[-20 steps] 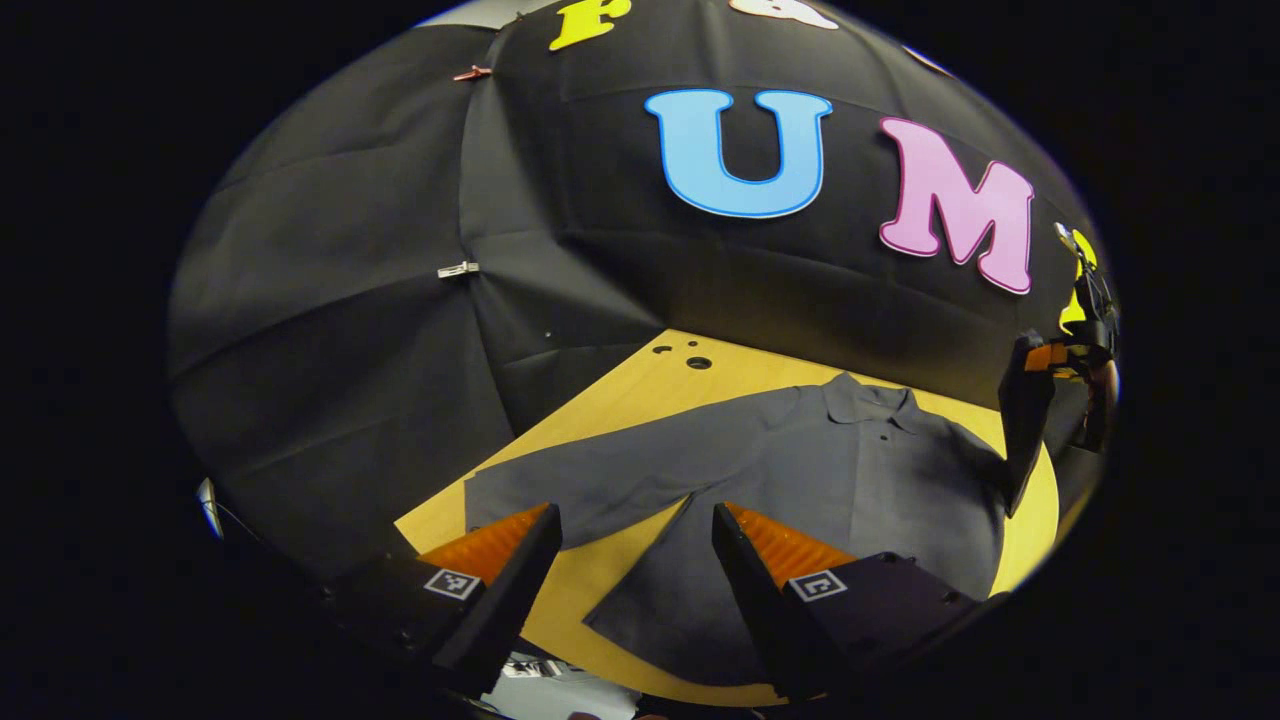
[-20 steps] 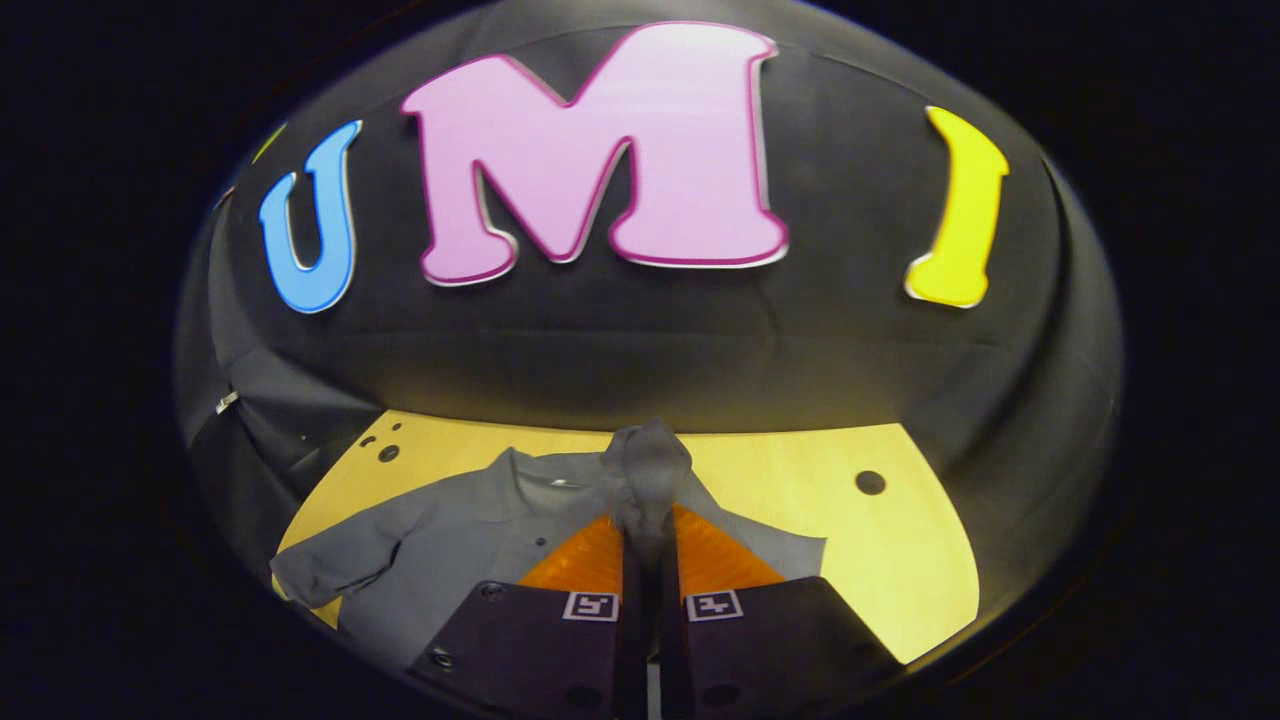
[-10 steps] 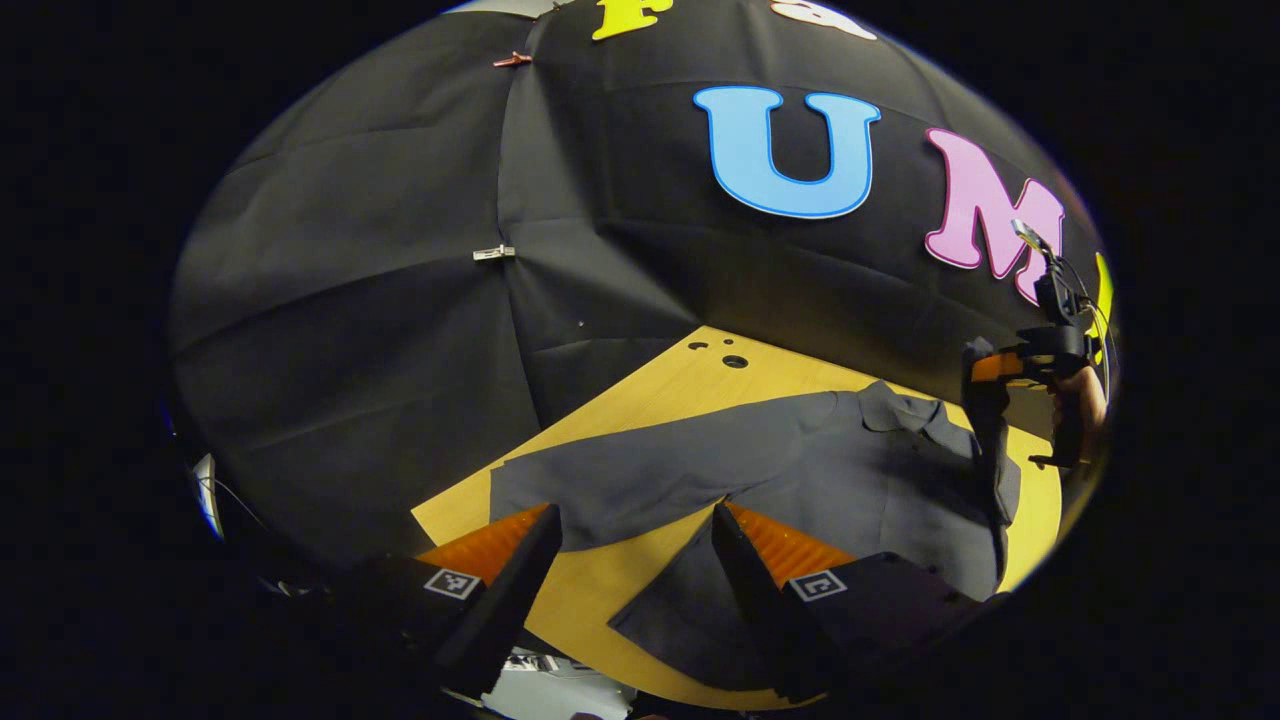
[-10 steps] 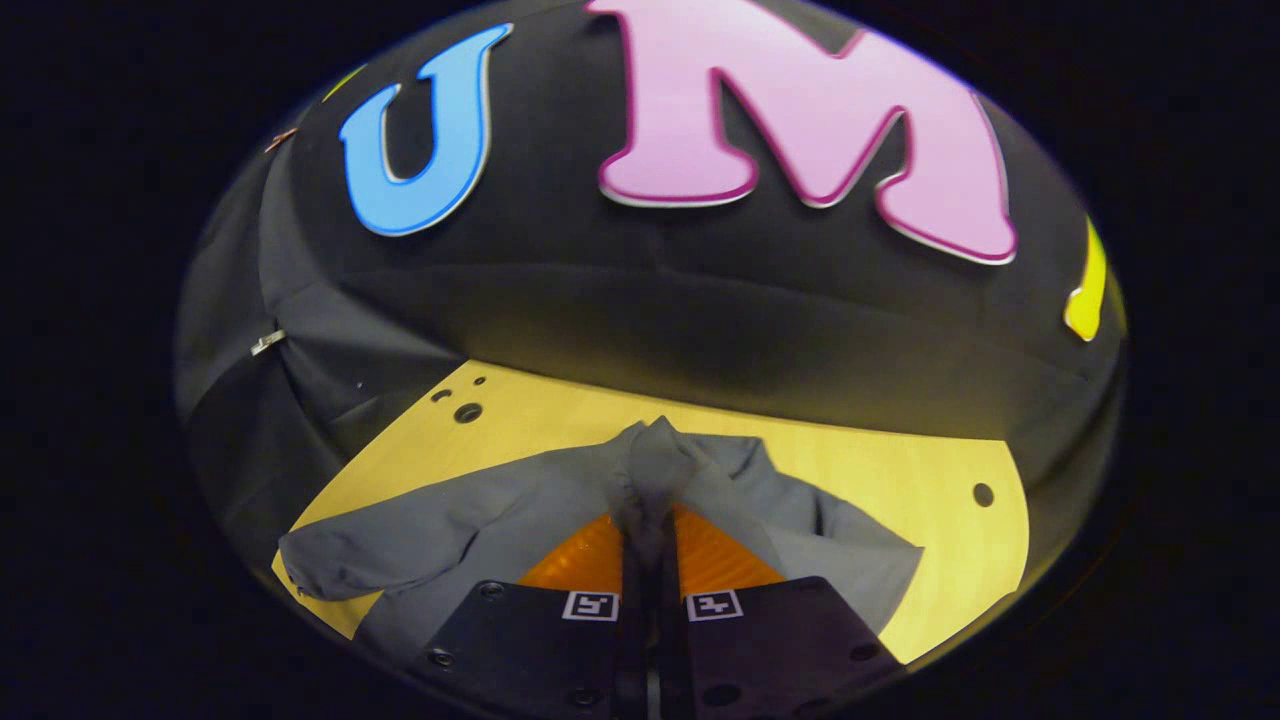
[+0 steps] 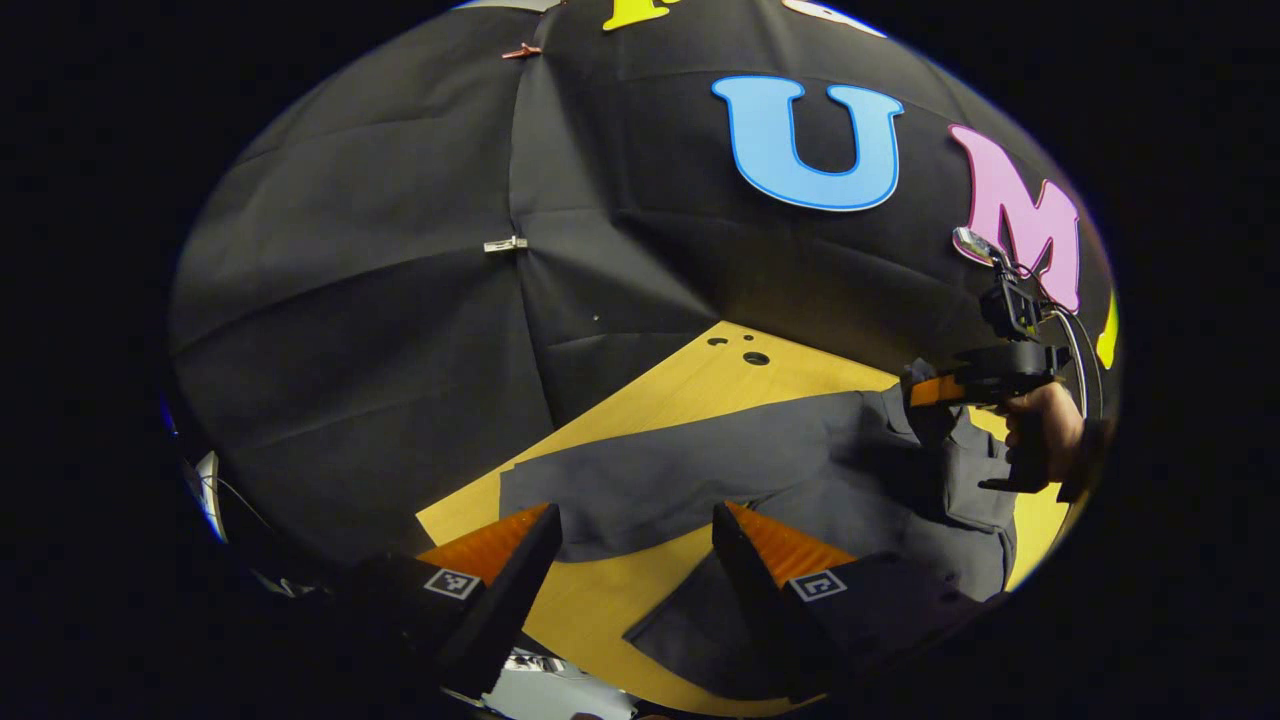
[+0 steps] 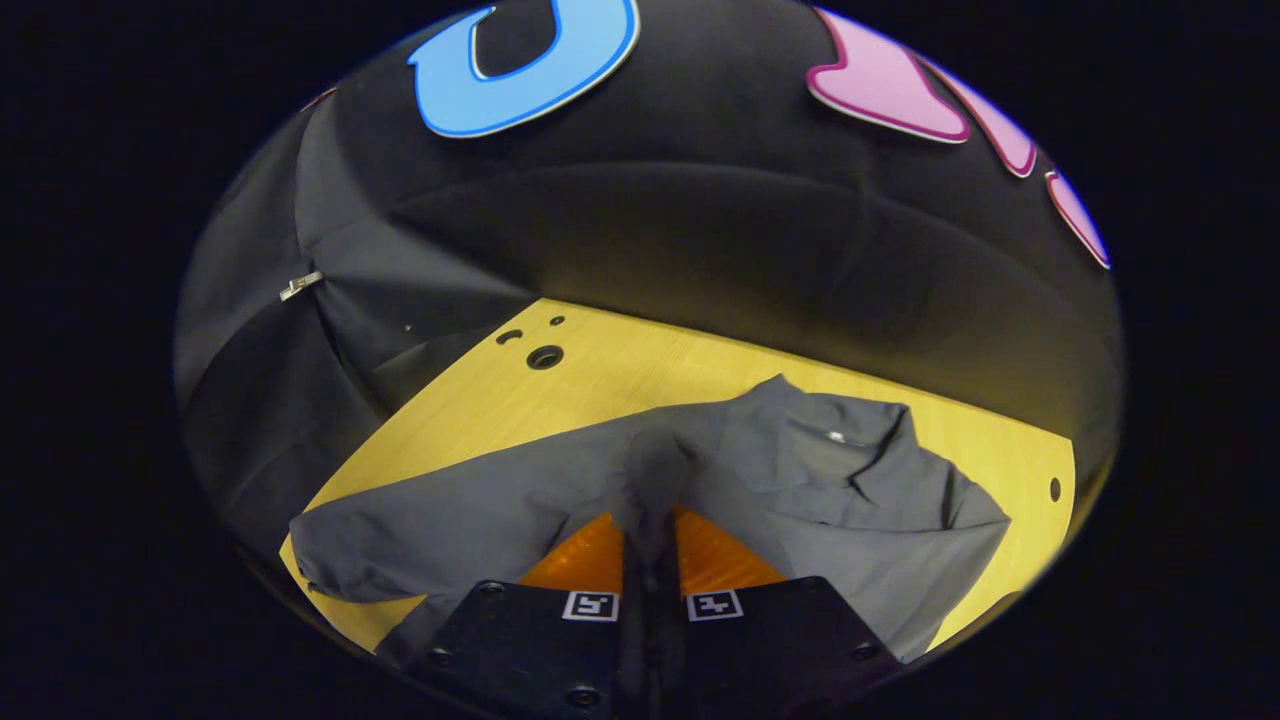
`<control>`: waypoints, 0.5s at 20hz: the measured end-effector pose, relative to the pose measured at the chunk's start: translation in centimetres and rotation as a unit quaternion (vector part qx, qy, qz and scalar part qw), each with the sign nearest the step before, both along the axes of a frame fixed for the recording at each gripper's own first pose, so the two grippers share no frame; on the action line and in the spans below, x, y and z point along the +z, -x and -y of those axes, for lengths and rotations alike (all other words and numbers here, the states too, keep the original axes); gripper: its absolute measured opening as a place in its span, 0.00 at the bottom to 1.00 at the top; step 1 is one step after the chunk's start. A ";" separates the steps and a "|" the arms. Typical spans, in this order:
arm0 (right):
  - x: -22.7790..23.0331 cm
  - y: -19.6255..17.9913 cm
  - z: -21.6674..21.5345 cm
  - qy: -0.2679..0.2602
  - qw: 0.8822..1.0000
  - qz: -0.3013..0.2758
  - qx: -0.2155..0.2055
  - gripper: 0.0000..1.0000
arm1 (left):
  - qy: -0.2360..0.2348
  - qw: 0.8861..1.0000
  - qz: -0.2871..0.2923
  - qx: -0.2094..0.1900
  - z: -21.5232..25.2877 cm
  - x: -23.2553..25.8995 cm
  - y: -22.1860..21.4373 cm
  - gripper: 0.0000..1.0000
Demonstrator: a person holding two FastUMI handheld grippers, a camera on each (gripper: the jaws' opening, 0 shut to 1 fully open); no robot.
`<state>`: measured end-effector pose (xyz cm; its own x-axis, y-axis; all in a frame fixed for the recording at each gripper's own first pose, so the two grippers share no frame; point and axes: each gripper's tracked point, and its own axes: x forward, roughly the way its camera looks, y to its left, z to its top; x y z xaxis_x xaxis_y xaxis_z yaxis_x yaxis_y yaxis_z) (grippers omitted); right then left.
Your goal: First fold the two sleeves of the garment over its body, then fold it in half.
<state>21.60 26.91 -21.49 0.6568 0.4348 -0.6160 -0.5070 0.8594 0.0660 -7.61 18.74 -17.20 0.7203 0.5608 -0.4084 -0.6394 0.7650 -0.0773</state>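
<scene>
Garment [image 6: 480, 500]: lying spread on tabletop [image 6: 640, 370]. Right tongs [image 6: 650, 520] pinching right sleeve [image 6: 655, 465] closed, carrying it over the body; best lowered flat, unbunched. Left tongs [image 5: 635, 540] hanging open, empty.

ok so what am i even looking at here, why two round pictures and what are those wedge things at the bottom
Each round picture comes from a fisheye camera riding on a hand-held two-finger gripper; a person holds one in each hand. The wedges at the bottom are that gripper's own fingers.

In the left gripper view, the left gripper is open, above a wooden table where a dark grey shirt lies with one sleeve spread flat. At the right edge of that view you see the right gripper and the hand holding it.

In the right gripper view, the right gripper is shut on a bunch of the shirt's cloth, raised over the shirt's body.
</scene>
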 end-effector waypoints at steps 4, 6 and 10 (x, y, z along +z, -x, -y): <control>-1.9 1.2 -2.4 0.012 1.000 -0.012 0.022 0.11 | 0.013 1.000 -0.009 0.015 -1.1 -1.2 0.8 0.96; -2.6 2.1 -3.6 0.012 0.999 -0.017 0.037 0.14 | 0.014 1.000 -0.013 0.022 -1.9 -1.8 1.2 0.96; -1.9 3.8 -4.8 0.007 0.998 -0.010 0.057 0.50 | 0.024 0.999 -0.016 0.037 -3.6 -2.7 1.8 0.96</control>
<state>17.80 31.69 -23.37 0.5908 0.4971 -0.6355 -0.6004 0.7970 0.0652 -9.45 22.34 -19.88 0.6632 0.5911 -0.4591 -0.6971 0.7111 -0.0914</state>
